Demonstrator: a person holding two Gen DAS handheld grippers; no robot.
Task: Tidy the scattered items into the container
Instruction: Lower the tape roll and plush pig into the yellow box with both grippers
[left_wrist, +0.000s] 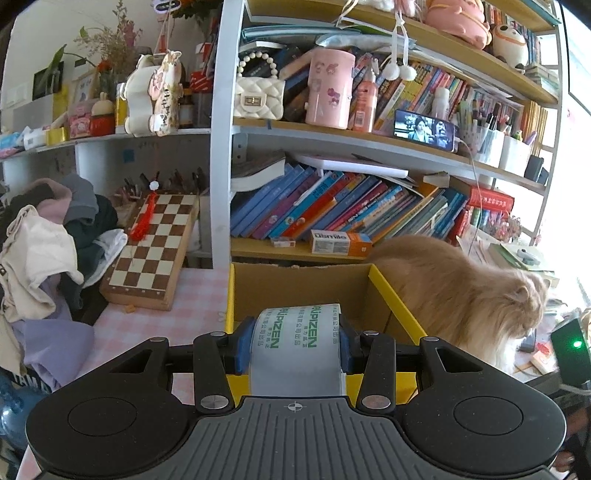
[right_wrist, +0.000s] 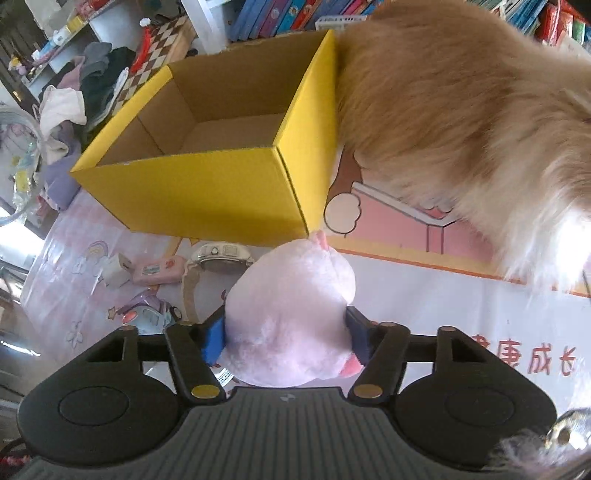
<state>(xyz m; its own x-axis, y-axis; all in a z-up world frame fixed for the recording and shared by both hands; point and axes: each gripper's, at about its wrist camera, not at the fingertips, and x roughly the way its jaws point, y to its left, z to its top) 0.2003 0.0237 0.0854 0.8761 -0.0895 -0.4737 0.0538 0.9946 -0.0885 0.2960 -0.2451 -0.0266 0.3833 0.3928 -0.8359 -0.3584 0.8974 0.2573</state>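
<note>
Clothes (left_wrist: 55, 236): piling up at the desk's far left edge, just beside the chessboard.
Chessboard (left_wrist: 155, 247): lying closed at the desk's back, left of the box, with a red tassel (left_wrist: 142, 221) draping over it.
Left gripper (left_wrist: 295, 345): its fingers are clamping a roll between the blue pads (left_wrist: 244, 345), about as far apart as the roll is wide.
Roll (left_wrist: 297, 350): white with green print, sitting in the left gripper's grip, hanging over the box's near wall.
Box (right_wrist: 207, 192): yellow outside, brown inside, standing open near the desk's back edge; nothing is showing on the part of its floor that the right wrist view takes in.
Small case (right_wrist: 157, 270): pink, lying on the desk in front of the box, toward its left corner.
Watch (right_wrist: 218, 256): pale, lying just before the box's near wall, right of the case.
Toy car (right_wrist: 147, 314): lilac, sitting nearer the desk's front, left of the plush.
Right gripper (right_wrist: 286, 334): its fingers are squeezing a plush, spread fairly wide around it.
Plush (right_wrist: 291, 314): pale pink, being held above the desk in front of the box's near right corner.
Cat (right_wrist: 461, 110): ginger and long-haired, standing on the desk and pressing against the box's right wall.
</note>
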